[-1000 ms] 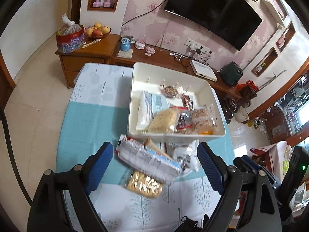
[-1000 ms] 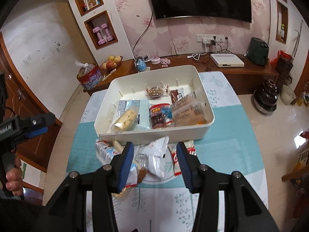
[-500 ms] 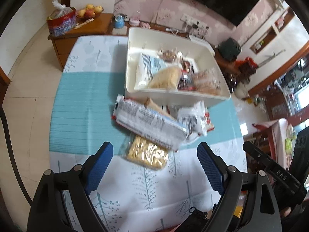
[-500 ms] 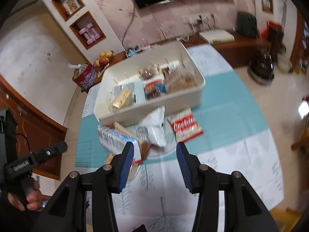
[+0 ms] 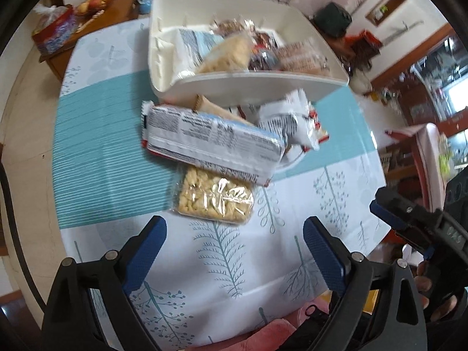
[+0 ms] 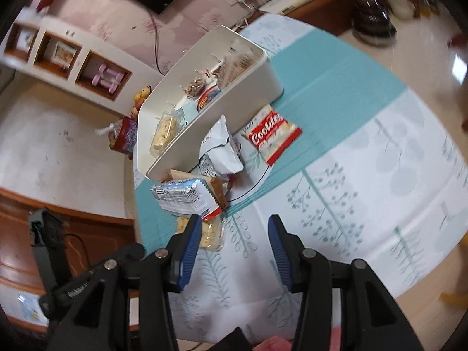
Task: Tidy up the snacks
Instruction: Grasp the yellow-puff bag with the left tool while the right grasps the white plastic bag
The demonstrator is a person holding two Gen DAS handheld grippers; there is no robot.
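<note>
A white bin (image 5: 257, 87) (image 6: 245, 99) holds several snack packs. In front of it on the table lies a pile: a long blue-white cracker pack (image 5: 210, 143) (image 6: 184, 196), a clear bag of yellow puffs (image 5: 215, 197) (image 6: 209, 234), a white crumpled bag (image 5: 292, 122) (image 6: 219, 152) and a red "Cookies" pack (image 6: 272, 134). My left gripper (image 5: 234, 254) is open and empty, just short of the puffs bag. My right gripper (image 6: 235, 245) is open and empty, its left finger beside the puffs bag.
The table has a teal and white leaf-print cloth (image 5: 96, 152) (image 6: 365, 175). A wooden sideboard (image 5: 58, 49) behind carries fruit and a red tin. The right gripper shows at the left wrist view's right edge (image 5: 415, 222). Floor lies to the left and right.
Both grippers have pulled back toward the table's near edge and tilted down. The snack pile now sits farther ahead. The right wrist view has rolled. Both stay open.
</note>
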